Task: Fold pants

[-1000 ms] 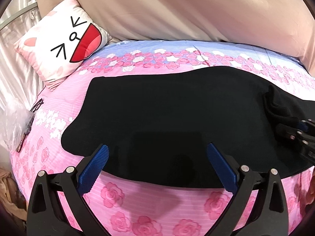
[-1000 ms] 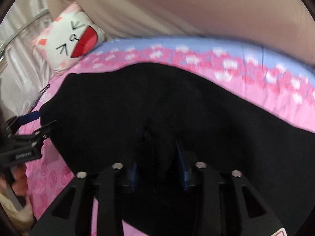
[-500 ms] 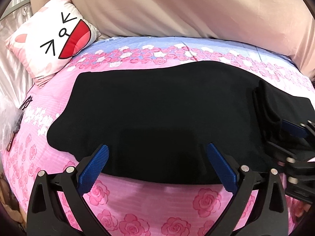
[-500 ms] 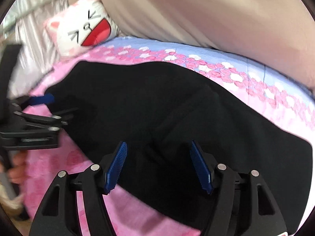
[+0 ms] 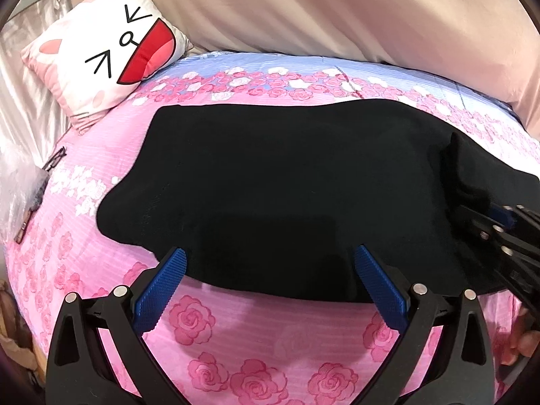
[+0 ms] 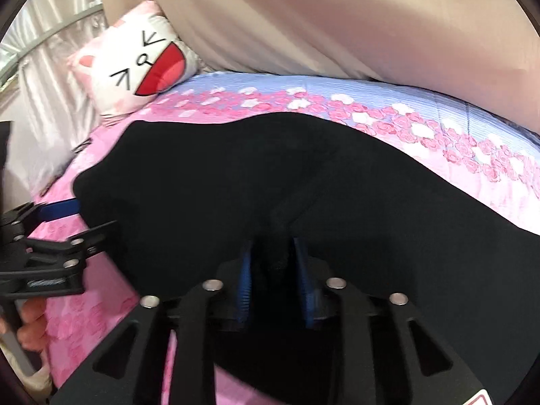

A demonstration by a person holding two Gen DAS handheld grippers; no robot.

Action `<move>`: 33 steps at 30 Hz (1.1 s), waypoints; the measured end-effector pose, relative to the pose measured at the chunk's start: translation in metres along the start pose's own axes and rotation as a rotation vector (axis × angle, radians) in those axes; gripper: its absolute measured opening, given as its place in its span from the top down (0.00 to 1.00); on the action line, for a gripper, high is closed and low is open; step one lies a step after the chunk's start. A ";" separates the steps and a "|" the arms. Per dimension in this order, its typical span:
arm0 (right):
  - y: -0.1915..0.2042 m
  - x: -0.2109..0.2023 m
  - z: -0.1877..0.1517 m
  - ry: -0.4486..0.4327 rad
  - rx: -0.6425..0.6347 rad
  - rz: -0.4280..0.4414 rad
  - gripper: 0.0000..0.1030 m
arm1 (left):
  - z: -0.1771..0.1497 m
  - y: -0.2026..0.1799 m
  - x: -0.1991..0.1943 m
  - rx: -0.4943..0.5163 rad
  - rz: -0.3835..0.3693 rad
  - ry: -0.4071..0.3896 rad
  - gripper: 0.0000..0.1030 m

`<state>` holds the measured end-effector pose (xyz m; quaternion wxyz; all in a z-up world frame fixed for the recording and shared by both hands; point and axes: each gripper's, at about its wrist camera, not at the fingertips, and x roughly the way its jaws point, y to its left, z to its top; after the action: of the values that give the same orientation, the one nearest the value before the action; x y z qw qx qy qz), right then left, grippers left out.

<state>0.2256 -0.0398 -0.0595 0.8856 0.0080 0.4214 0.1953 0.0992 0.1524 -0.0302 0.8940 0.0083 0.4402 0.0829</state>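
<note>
Right claw point(image 6: 272, 270): half a second back its jaws stood wide over the cloth; now closing, a bunched ridge of black pants point(image 6: 209, 182) between the pads. Judged: regrasp for the next fold. Left claw point(image 5: 268, 278) wide, empty, at the pants' 6 o'clock hem. Pants flat, part-folded, mid-bed point(image 5: 236, 337).

My left claw point(image 5: 270, 271) hangs wide open over the near edge of the black pants point(image 5: 287, 185), nothing between the blue pads point(image 5: 162, 290). Pants lie flat across the pink rose bedspread point(image 5: 270, 344). My right claw point(image 5: 499, 222) comes in at the right edge, at a bunched fold of the pants; its grip is unclear from here. Cat-face pillow point(image 5: 111, 50) sits far left, clear of the pants. Beige sheet point(image 5: 337, 10) behind.
</note>
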 end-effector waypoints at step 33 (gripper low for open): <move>-0.183 -0.152 -0.085 -0.104 0.514 -0.337 0.36 | 0.010 0.039 -0.008 -0.235 0.014 0.030 0.05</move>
<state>0.1379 -0.2755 -0.0340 0.8947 0.1718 0.4066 -0.0679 0.0966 0.1904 -0.0141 0.8815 -0.0947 0.4407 0.1403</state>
